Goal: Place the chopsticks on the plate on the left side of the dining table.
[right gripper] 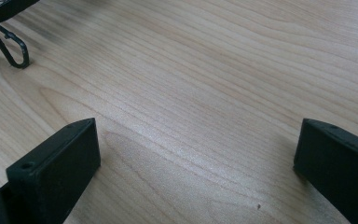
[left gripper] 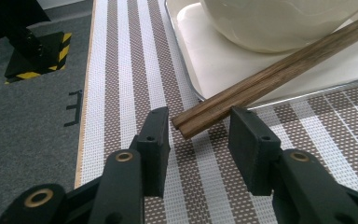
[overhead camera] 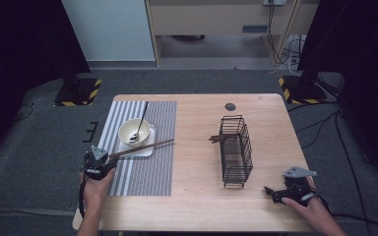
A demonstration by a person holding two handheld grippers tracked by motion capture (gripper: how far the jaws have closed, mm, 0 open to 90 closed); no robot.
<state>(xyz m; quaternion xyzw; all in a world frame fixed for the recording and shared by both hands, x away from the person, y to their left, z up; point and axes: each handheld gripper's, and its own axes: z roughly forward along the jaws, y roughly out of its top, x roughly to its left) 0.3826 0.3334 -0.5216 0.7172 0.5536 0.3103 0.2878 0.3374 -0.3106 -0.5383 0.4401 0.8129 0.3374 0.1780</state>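
Left gripper (left gripper: 199, 135), jaws narrow, brackets the chopsticks' (left gripper: 270, 79) near end without pinching; they lean on the tray (left gripper: 200, 60) beside the bowl (left gripper: 279, 23). Right gripper (right gripper: 196, 154), jaws wide and empty, rests far right of the bowl, beyond the rack (overhead camera: 236, 150).

Bare table (overhead camera: 197, 162) lies open between placemat (overhead camera: 147, 172) and wire rack (overhead camera: 236, 152).

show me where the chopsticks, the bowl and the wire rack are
chopsticks (left gripper: 261, 84), left gripper view, middle of the shafts
bowl (overhead camera: 135, 132), high view, inner wall
wire rack (overhead camera: 236, 152), high view, side wall
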